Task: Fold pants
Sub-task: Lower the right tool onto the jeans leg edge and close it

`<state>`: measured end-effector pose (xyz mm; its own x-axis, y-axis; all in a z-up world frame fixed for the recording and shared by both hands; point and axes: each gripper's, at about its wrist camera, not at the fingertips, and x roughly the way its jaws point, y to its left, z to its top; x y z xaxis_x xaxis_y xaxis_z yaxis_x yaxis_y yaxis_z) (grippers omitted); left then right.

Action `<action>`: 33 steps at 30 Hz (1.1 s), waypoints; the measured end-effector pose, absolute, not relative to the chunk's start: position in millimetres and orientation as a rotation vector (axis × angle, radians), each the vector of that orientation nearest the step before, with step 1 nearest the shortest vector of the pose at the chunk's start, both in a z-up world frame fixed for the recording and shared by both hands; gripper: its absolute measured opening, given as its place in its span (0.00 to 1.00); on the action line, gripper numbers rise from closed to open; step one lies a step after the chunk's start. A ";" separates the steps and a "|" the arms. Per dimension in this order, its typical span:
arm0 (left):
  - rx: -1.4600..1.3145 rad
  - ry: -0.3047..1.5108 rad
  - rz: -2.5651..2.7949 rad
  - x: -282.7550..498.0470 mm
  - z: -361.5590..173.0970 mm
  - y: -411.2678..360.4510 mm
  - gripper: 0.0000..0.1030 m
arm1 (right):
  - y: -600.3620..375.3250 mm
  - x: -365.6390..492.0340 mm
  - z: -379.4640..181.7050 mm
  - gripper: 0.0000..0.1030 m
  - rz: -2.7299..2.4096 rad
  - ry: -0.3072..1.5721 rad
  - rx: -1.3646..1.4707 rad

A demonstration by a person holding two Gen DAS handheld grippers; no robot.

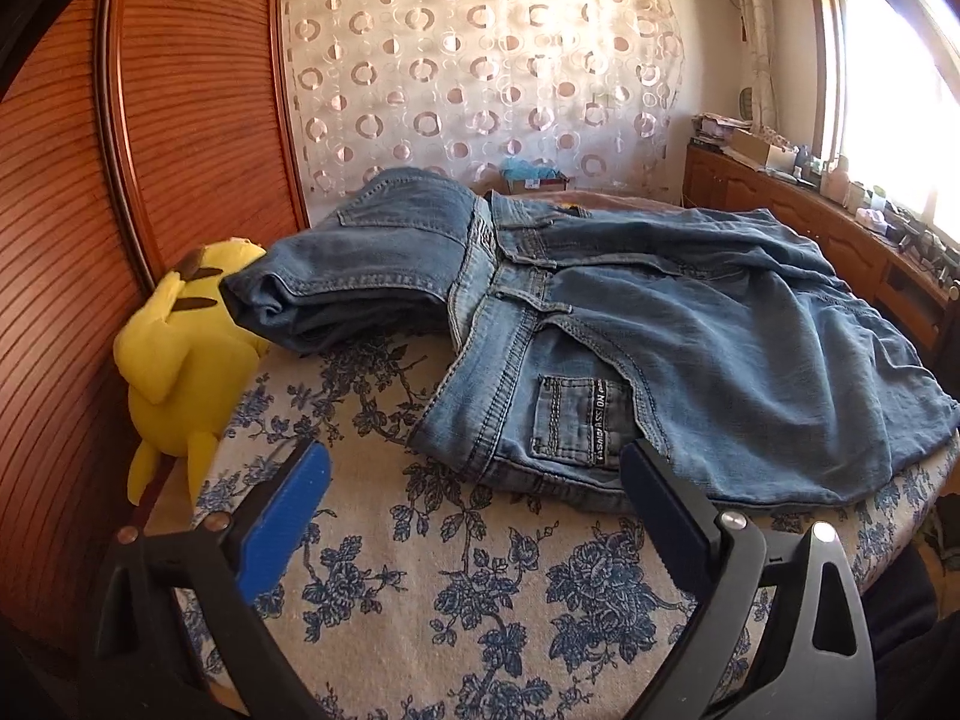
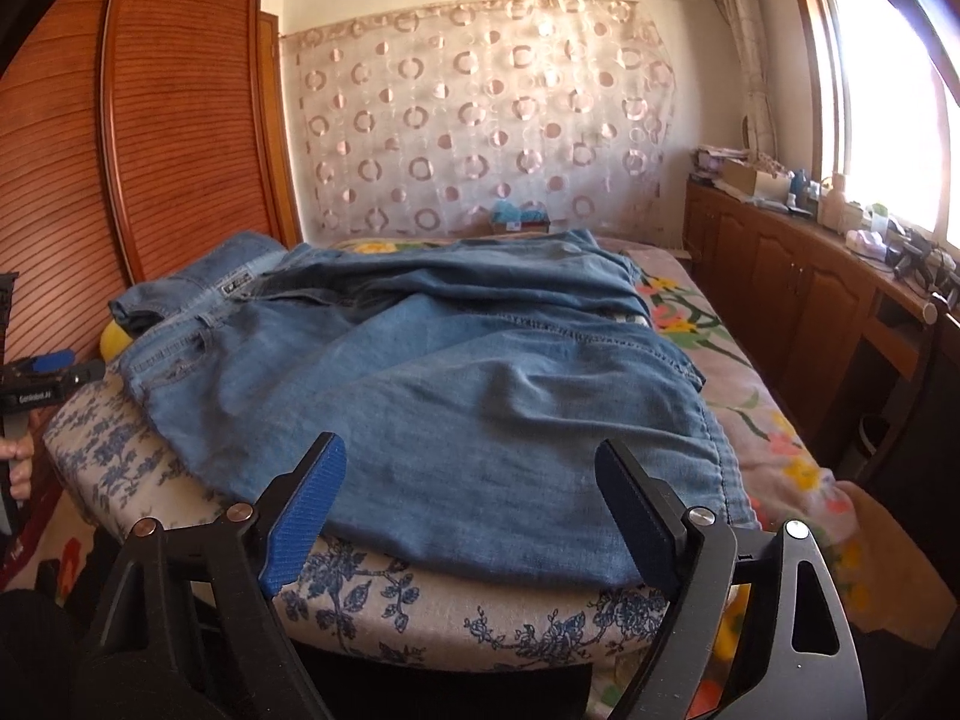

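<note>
My jeans (image 1: pixel 690 330) are faded blue denim with pale stitching. The cover (image 1: pixel 456 588) beneath shows navy flowers on cream. My plush toy (image 1: pixel 180 360) is bright yellow; my fingers' pads (image 1: pixel 288 516) are blue.

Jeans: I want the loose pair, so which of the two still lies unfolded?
The spread pair nearest both grippers; the other jeans are a compact folded bundle beside the yellow plush.

Slatted wood wardrobe (image 2: pixel 180 120) left, circle-print curtain (image 2: pixel 480 114) on back wall, bright window (image 2: pixel 888 90) right (blown out), cabinets (image 2: pixel 780 294) below.
</note>
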<state>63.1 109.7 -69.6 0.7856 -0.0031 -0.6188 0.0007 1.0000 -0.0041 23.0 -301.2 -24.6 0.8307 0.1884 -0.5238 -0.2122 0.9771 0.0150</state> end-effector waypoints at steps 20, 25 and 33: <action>0.016 0.744 0.017 88.7 -94.1 121.8 0.93 | -352.3 26.5 -55.9 0.81 0.146 0.718 -0.106; 0.008 0.749 0.015 91.3 -94.3 124.7 0.93 | -358.7 27.5 -63.3 0.78 0.146 0.752 -0.126; -0.001 0.751 0.014 93.5 -94.6 129.2 0.93 | -349.2 34.4 -69.3 0.73 0.126 0.762 -0.208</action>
